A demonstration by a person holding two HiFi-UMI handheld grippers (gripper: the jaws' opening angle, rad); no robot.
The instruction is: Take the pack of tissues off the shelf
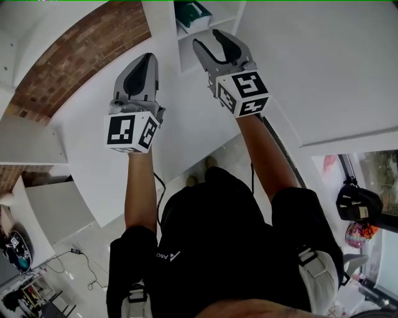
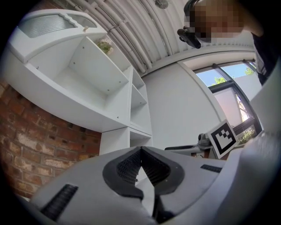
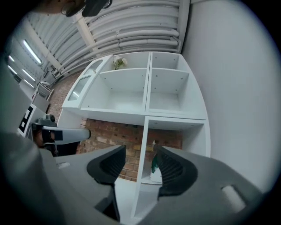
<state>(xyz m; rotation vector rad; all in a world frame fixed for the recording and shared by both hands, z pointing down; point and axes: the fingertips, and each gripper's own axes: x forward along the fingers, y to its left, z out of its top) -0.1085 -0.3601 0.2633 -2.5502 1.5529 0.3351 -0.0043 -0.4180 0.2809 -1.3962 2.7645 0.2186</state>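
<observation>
The pack of tissues (image 1: 193, 13), green and white, lies in a compartment of the white shelf unit (image 1: 163, 25) at the top of the head view. My right gripper (image 1: 210, 42) is raised just short of that compartment, open, with nothing between its fingers. In the right gripper view, the pack of tissues (image 3: 154, 169) shows partly behind the right finger, apart from the right gripper (image 3: 139, 151). My left gripper (image 1: 148, 59) is held up to the left, shut and empty. In its own view the left gripper (image 2: 140, 150) has its jaws meeting at the tips.
A brick wall (image 1: 81, 56) backs the shelf unit (image 3: 145, 127). A small plant (image 3: 119, 63) sits in an upper compartment; the other compartments look bare. A plain white wall (image 1: 323, 62) runs along the right. Bags and clutter (image 1: 357, 211) lie on the floor.
</observation>
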